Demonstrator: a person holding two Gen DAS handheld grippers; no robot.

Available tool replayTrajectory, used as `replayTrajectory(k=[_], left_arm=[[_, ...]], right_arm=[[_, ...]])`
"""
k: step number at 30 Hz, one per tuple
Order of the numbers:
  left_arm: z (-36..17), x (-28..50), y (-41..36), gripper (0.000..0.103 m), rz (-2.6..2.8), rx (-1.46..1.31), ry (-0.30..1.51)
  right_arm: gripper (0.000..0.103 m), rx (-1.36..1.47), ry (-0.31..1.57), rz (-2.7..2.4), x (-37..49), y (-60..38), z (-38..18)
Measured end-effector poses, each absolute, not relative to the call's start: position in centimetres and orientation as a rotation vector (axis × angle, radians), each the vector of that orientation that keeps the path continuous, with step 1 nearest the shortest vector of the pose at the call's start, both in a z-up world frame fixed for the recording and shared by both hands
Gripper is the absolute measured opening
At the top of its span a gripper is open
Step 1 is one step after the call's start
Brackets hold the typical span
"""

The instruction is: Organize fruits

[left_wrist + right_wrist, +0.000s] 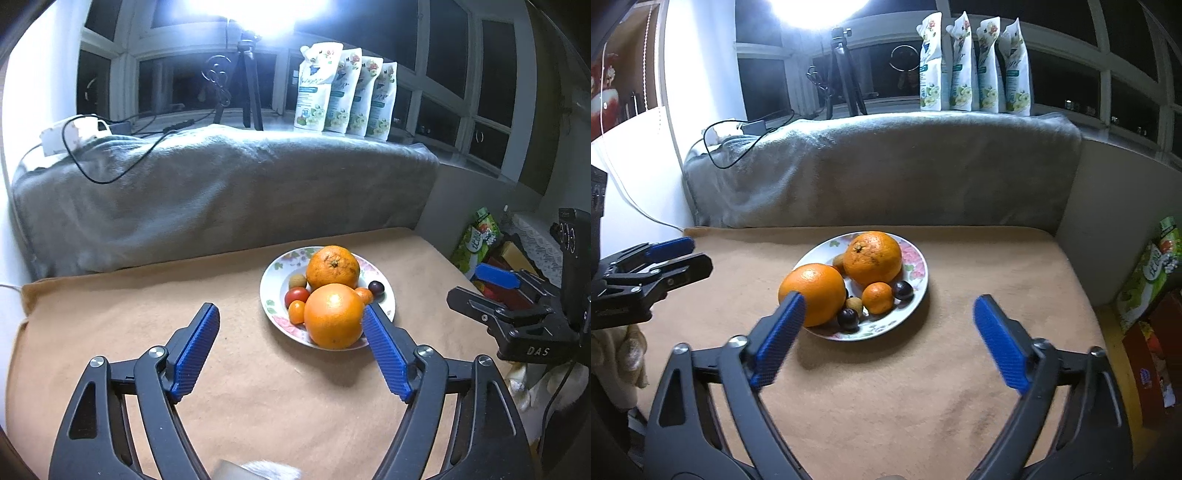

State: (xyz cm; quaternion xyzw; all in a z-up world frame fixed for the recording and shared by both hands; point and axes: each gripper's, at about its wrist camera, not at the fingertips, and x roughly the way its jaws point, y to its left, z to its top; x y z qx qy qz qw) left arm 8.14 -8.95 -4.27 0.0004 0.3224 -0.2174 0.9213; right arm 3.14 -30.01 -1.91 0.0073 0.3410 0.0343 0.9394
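Left wrist view, item 1: left tool (pixel 291 319), blue pads spread wide, nothing between them, hanging above the tan-covered table (pixel 110 332).

Item 2: flowered plate (pixel 386 308), ahead and to the right of the left tool's centre line; its right pad overlaps the plate's near-right rim in this view, contact not confirmed.

Item 3: contents of plate: 2 large oranges, 1 at the near rim (pixel 334 315) and 1 at the far side (pixel 332 267), with several small fruits between them, among them a red one (pixel 296 295) and a dark one (pixel 376 287).

Right wrist view, item 4: right tool (pixel 890 306), pads spread wide, empty. Plate lies ahead, slightly left of centre; near orange sits just beyond its left pad.

Judgement: all visible fruit is on the plate, and neither tool is clearly the nearer; both stand back from it.
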Motion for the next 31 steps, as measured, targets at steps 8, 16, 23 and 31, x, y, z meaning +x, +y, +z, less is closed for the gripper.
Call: replayTrajectory(k=[8, 16, 23, 31], left_arm=[[-4.0, 7.2, -8.6, 0.083, -0.401, 0.011, 0.659], [-3.9, 6.8, -8.4, 0.083, -0.397, 0.008, 0.654], [-3.9, 6.6, -8.0, 0.083, -0.393, -0.001, 0.650], [-4.0, 6.4, -7.2, 0.083, -0.387, -0.008, 0.643]], right_arm=[[0.103, 0.014, 0.665, 0.031, 2.6, -30.1, -1.4], [0.103, 0.002, 0.658, 0.015, 2.3, -29.9, -1.4], [0.103, 0.005, 0.671, 0.010, 2.5, -29.9, -1.7], [0.103, 0.011, 0.706, -0.005, 3.5, -30.7, -2.8]])
